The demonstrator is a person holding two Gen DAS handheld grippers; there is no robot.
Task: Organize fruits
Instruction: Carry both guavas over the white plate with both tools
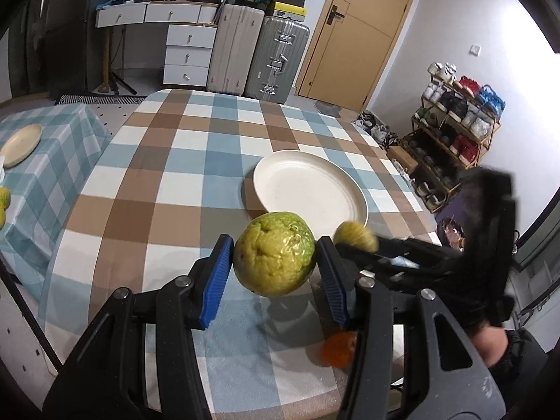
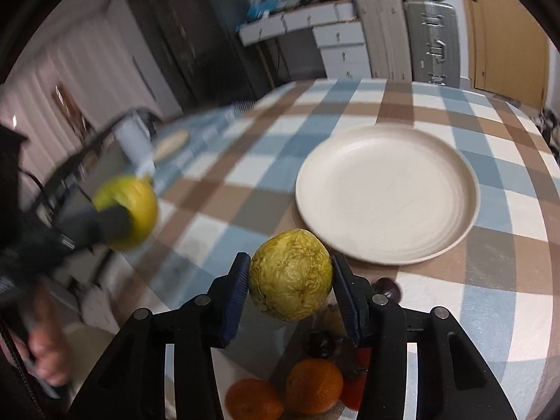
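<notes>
My left gripper [image 1: 274, 245] is shut on a yellow-green bumpy fruit [image 1: 274, 266], its blue pads pressing both sides, held above the checked tablecloth. My right gripper [image 2: 289, 262] is shut on a second yellow-green fruit [image 2: 292, 280] in the same way. An empty cream plate [image 1: 309, 189] [image 2: 386, 192] lies on the table just beyond both fruits. The right gripper [image 1: 353, 241] reaches in from the right in the left wrist view. In the right wrist view the blurred left gripper [image 2: 119, 217] carries its fruit [image 2: 140, 196] at the left.
Near the table's front edge lie two oranges [image 2: 313, 385] [image 2: 252, 399], dark plums [image 2: 318, 343] and a red fruit, partly hidden by my right fingers. A lower side table at the left bears another plate [image 1: 21, 143] and fruits. Suitcases, drawers and a shoe rack stand beyond.
</notes>
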